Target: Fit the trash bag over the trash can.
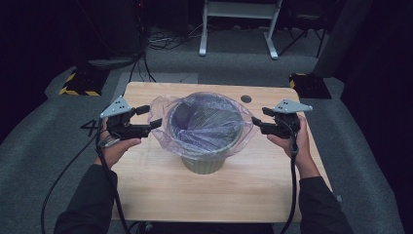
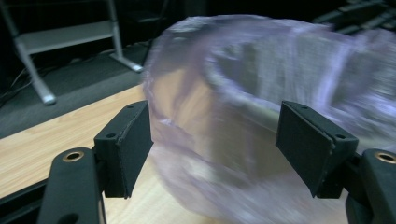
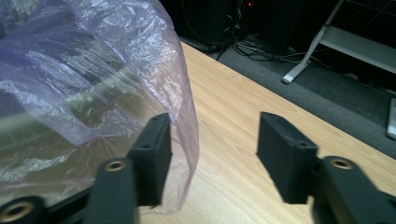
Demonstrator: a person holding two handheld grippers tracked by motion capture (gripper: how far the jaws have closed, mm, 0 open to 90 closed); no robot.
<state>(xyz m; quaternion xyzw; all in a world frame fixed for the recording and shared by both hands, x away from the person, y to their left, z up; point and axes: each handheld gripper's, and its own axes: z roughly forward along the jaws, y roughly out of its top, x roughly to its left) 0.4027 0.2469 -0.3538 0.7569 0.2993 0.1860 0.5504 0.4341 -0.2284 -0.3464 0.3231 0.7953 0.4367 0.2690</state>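
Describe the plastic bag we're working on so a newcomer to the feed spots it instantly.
Start at the light wooden table in the high view. At its middle stands a grey-green bin. The plastic bag lines that bin, its edge folded out over the rim between the left hand-held gripper and the right hand-held gripper. It is thin, crinkled, see-through and pale purple, unlike the solid bin.

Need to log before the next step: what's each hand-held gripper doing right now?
Left hand-held gripper: open, bag film between the jaws, not pinched.
Right hand-held gripper: open, holding nothing, bag edge beside one jaw.
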